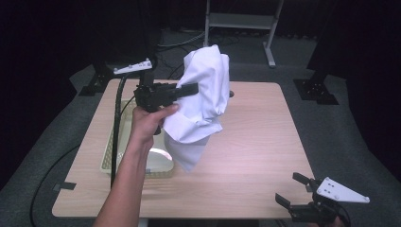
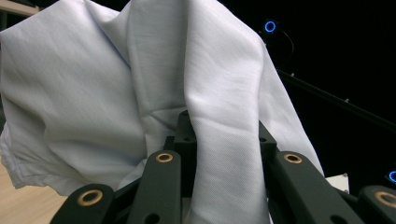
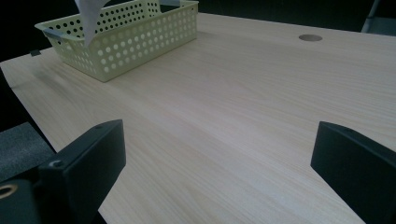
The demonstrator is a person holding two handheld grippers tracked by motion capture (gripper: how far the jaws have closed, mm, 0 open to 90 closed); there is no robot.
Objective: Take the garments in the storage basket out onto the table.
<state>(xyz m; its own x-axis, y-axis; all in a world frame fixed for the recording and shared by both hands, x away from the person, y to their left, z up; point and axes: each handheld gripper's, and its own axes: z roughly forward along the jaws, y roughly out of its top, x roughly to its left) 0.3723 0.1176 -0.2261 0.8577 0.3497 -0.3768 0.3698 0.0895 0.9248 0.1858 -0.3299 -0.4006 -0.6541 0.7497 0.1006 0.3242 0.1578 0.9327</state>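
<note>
While the left gripper (image 1: 189, 90) pinches the white cloth (image 1: 203, 94) mid-frame above the basket (image 1: 109, 158), its loose tail could snag the rim; the right gripper (image 1: 295, 191) rests spread, lower right.

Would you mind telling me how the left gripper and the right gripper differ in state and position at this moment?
The left gripper is shut on the white cloth, lifted above the table beside the yellow basket; the right gripper stands open with nothing between its jaws, low at the table's near right corner. The left points level toward the cloth; the right faces across the bare wood. Both are black two-jaw tools with a grey plate on top.
</note>
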